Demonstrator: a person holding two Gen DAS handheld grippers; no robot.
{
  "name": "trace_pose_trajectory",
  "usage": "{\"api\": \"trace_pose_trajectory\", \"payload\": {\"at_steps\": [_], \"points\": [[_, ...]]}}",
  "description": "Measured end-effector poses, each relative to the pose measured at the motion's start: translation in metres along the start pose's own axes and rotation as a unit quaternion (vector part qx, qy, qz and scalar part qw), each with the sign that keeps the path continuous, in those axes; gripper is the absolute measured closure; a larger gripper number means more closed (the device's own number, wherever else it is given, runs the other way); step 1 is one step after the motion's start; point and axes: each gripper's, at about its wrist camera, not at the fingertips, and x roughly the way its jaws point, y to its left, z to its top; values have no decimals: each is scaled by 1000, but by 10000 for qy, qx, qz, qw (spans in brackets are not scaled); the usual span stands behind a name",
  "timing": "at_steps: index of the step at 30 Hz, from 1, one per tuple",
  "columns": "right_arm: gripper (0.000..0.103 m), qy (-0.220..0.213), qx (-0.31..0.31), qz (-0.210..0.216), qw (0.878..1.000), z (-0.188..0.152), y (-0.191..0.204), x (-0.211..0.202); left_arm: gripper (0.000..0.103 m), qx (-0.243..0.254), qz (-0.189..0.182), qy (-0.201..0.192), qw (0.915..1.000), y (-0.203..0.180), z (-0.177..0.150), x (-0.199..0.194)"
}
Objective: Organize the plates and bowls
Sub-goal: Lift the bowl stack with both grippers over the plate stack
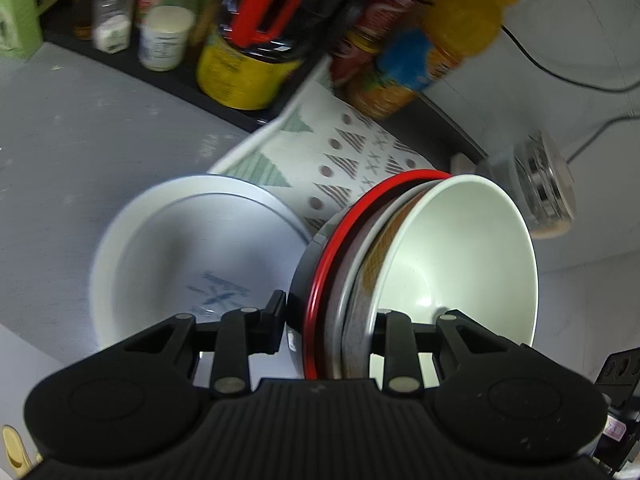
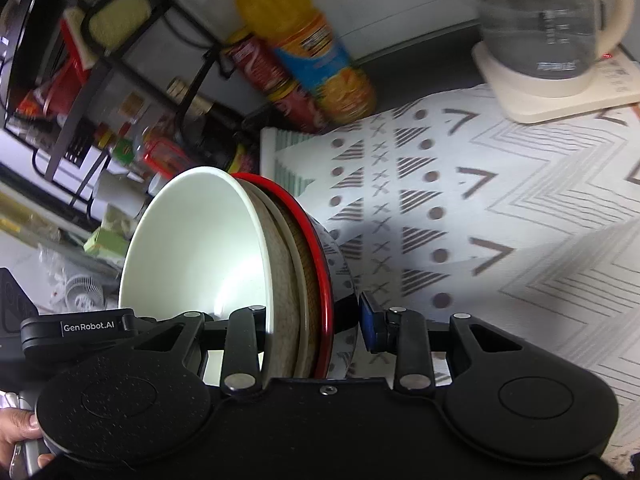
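Note:
A nested stack of bowls point(image 1: 452, 264) is held on edge between both grippers: a cream-white bowl innermost, a brown-patterned bowl, then a red-rimmed bowl outside. My left gripper point(image 1: 332, 320) is shut on one side of the stack's rims. My right gripper point(image 2: 316, 320) is shut on the other side of the bowl stack point(image 2: 200, 248). A white plate point(image 1: 192, 256) with a blue mark lies flat on the grey counter, left of the stack.
A patterned mat point(image 2: 480, 220) covers the counter below. A glass kettle point(image 2: 548, 20) on its base stands at the back right. An orange juice bottle point(image 2: 304, 48), a cola can and a rack of jars point(image 1: 160, 32) line the back.

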Motion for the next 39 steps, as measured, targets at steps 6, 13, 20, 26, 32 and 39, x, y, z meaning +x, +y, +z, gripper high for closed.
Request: {"api": "trace_pose_trajectory", "payload": {"at_steps": [6,13,20,26,32,39], "points": [[71,203,-118,38,9997,-4,20,24,74,-206,115,-15,9997,29,6,-7],[71,416,-124,21,9991,-12,33,49,74,-268,216,113,9993,55,14,-2],[71,550,-82,-58,9984,-21,39,69,74,-288,285,225,9989,74,20,7],[71,647,-55,-161,9978,-26,42,78,74,-276,308,349,9985,85,21,13],[71,734,-37,-245,9970,-30,40,82,74,-285,271,464,9981,90,21,19],[71,801,-31,-299,9963,-32,40,85,73,-268,280,511,9979,94,19,21]]}}
